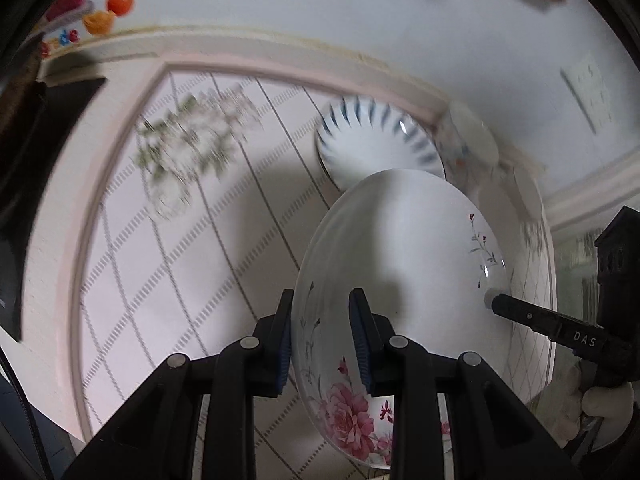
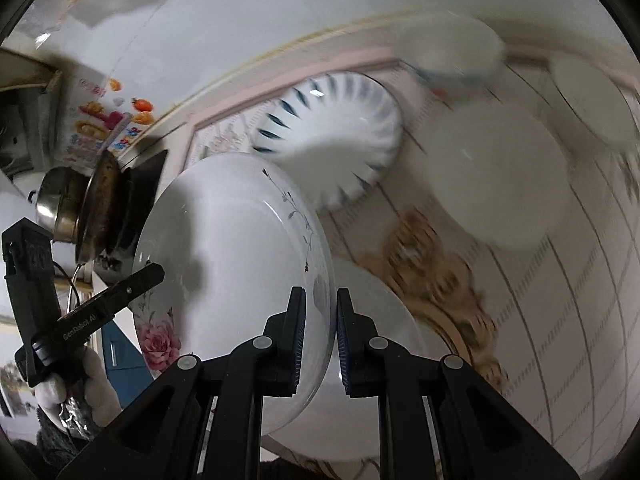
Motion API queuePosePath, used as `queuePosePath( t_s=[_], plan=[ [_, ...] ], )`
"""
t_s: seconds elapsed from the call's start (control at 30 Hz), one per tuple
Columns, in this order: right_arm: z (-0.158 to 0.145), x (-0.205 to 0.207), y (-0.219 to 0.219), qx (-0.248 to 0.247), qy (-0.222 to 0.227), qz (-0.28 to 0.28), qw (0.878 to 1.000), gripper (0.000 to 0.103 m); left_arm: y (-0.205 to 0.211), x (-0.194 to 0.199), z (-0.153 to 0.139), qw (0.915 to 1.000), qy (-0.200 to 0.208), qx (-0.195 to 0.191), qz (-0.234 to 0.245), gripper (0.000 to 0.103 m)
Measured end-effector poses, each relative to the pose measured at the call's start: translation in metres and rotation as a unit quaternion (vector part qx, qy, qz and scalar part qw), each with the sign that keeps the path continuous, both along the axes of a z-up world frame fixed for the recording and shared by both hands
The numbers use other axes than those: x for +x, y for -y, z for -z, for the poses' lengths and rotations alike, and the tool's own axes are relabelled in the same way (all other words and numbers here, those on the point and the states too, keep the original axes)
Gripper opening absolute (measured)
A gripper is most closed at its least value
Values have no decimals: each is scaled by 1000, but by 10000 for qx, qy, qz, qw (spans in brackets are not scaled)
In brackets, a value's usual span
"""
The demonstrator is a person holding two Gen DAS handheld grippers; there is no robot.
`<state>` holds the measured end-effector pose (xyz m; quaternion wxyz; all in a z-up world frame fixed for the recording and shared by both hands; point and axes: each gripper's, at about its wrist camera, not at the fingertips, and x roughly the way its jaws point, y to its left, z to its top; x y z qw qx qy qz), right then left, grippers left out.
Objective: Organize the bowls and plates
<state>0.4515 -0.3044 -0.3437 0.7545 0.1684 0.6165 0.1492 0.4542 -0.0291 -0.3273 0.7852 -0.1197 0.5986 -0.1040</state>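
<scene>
A white plate with pink flowers (image 1: 404,248) is held up off the table between both grippers. My left gripper (image 1: 322,340) is shut on its near rim. My right gripper (image 2: 318,336) is shut on the opposite rim of the same plate (image 2: 232,248); its finger shows in the left wrist view (image 1: 532,316). A white bowl with blue stripes (image 1: 376,140) stands behind the plate and also shows in the right wrist view (image 2: 332,132). Another white plate (image 2: 372,360) lies under my right gripper.
The table (image 1: 180,260) has a pale cloth with grid lines and flower prints. More white dishes (image 2: 496,176) stand at the back right, blurred. A metal pot (image 2: 60,204) and dark pan (image 2: 108,200) sit at the left. A wall (image 1: 320,8) runs behind.
</scene>
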Motion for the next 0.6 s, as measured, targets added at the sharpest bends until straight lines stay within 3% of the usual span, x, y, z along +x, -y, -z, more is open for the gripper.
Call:
queuePosePath(
  t_s=[0.23, 0.6],
  plan=[
    [35, -36, 28, -4, -210, 289, 9994, 17, 29, -21, 33, 9984, -405, 260, 308, 24],
    [55, -48, 35, 4, -287, 244, 9993, 17, 42, -33, 44, 9951, -423, 724, 522, 24]
  ],
)
